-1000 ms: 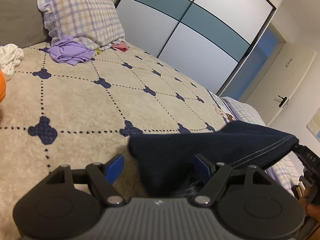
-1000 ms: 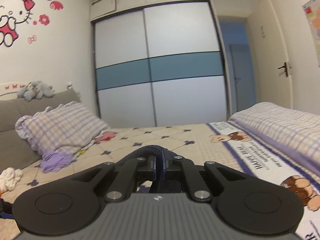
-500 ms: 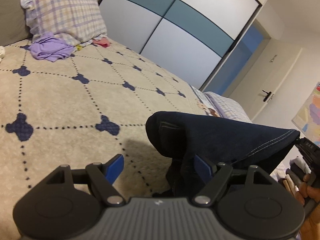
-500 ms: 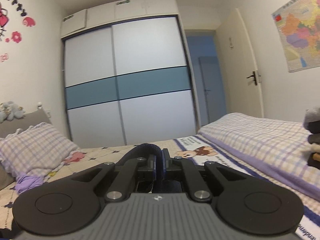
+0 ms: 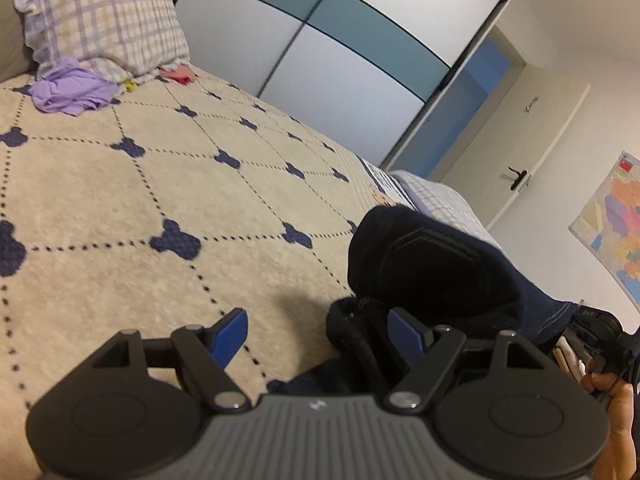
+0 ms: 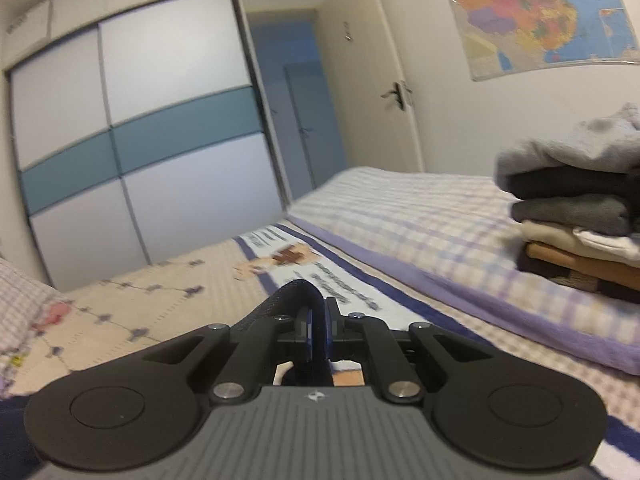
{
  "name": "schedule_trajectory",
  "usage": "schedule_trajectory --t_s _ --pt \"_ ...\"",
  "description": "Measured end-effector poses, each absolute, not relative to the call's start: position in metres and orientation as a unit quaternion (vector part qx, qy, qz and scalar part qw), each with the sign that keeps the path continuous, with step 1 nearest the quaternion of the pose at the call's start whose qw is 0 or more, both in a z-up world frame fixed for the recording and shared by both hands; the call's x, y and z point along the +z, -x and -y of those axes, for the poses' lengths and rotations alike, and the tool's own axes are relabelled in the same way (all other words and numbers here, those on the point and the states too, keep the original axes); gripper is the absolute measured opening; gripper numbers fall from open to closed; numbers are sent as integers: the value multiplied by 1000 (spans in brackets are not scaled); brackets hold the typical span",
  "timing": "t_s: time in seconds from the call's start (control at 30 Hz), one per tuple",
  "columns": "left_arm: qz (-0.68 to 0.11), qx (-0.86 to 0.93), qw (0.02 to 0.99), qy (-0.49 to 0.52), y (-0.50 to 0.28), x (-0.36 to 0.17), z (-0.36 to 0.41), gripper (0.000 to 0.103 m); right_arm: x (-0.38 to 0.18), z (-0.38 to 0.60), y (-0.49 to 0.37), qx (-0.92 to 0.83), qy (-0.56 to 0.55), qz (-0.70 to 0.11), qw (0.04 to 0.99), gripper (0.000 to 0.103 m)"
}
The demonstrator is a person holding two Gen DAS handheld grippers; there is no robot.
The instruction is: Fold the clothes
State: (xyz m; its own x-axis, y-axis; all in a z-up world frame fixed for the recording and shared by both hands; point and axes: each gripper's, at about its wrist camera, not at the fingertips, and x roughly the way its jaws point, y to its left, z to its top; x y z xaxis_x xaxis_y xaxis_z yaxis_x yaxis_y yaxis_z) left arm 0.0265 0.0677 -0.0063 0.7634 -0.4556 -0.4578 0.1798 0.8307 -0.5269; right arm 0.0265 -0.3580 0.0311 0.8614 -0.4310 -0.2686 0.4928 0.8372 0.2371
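Note:
A folded pair of dark navy jeans (image 5: pixel 432 268) hangs just above the beige blanket (image 5: pixel 160 184), at the right of the left wrist view. My right gripper (image 6: pixel 317 326) is shut on a fold of the jeans (image 6: pixel 296 292) and also shows at the far right of the left wrist view (image 5: pixel 592 324). My left gripper (image 5: pixel 320 330) is open, its blue pads (image 5: pixel 232 332) wide apart, low over the blanket beside the jeans. Its right pad touches the dark cloth.
A stack of folded clothes (image 6: pixel 576 208) sits on the checked purple quilt (image 6: pixel 420 220) at right. A checked pillow (image 5: pixel 96 20), a purple garment (image 5: pixel 72 90) and a pink item (image 5: pixel 178 74) lie at the bed's far end. Wardrobe doors (image 6: pixel 132 140) stand behind.
My right gripper has swung right with the jeans, bringing the stack of folded clothes into view. The jeans have shifted right and bunched up. My left gripper has stayed open.

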Motion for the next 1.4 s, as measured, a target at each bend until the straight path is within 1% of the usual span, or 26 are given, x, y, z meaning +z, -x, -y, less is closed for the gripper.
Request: schedule_trajectory --t_s 0.13,0.27,0.47,0.7,0.8,0.9,1.0,1.03,1.07,1.1,1.13,1.27,1.4 --pt "-309 -191 905 221 -30 -10 -48 79 19 376 -32 -302 -129 -149 933 7" --pt "-318 -207 900 215 -34 -14 -31 79 1 405 -30 -340 -161 -184 908 7" --pt "-329 -228 891 213 -43 -19 -9 79 -12 430 -23 -356 -161 -212 896 7" --pt "-342 -245 884 207 -54 -27 17 79 -22 445 -20 -329 -154 -275 890 8" --pt "-349 -249 880 206 -58 -31 26 79 -17 447 -14 -294 -165 -286 897 12" --pt "-352 -252 879 198 -60 -33 35 79 -7 444 -5 -251 -175 -281 910 18" --pt "-350 -255 882 185 -60 -32 41 78 3 441 3 -207 -184 -275 921 18" --pt "-346 -257 884 182 -60 -31 42 78 7 440 6 -192 -187 -273 924 21" --pt "-343 -258 885 178 -59 -30 43 78 10 439 8 -178 -190 -270 927 27" --pt "-340 -260 886 179 -59 -29 44 77 12 436 9 -165 -189 -265 931 39" --pt "-337 -263 886 180 -59 -28 44 77 15 433 10 -154 -188 -259 935 42" --pt "-338 -267 883 188 -59 -31 47 75 24 417 9 -105 -187 -241 947 43" --pt "-357 -256 880 180 -59 -27 48 75 27 392 3 -42 -179 -239 954 46"
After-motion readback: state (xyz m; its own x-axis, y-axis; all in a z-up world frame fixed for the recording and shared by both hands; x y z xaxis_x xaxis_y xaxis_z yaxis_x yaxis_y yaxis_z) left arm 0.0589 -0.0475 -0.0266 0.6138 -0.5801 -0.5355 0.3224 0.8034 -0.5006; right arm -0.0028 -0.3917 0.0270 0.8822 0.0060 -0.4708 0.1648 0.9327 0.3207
